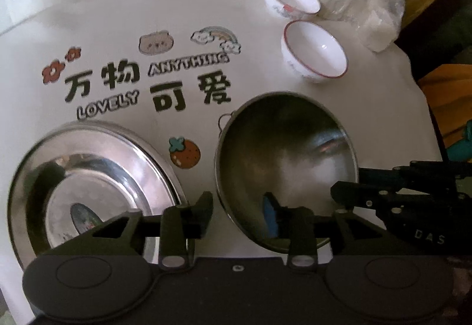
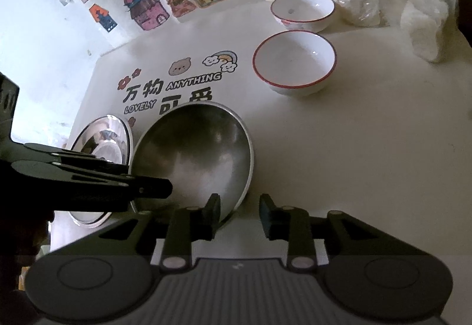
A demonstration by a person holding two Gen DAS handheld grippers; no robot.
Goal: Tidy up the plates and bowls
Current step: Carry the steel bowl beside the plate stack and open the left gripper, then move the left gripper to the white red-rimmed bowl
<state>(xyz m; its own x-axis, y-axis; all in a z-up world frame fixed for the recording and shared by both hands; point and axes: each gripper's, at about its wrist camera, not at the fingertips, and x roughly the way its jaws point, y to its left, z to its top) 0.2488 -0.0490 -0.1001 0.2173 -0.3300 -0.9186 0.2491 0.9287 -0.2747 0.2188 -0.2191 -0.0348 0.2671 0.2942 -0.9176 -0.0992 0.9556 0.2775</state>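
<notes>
Both jaws part-open astride the steel bowl (image 2: pixel 200 153) rim, gripping nothing; bare table (image 2: pixel 368 148) right

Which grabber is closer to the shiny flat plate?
Left. The left gripper straddles the steel bowl's rim right beside the steel plate; the right gripper straddles the bowl's far side.

You read "万物可爱", "ANYTHING", "LOVELY" in black print on white tablecloth (image 1: pixel 206 15); "DAS" on black plastic right gripper (image 1: pixel 342 190) body.
</notes>
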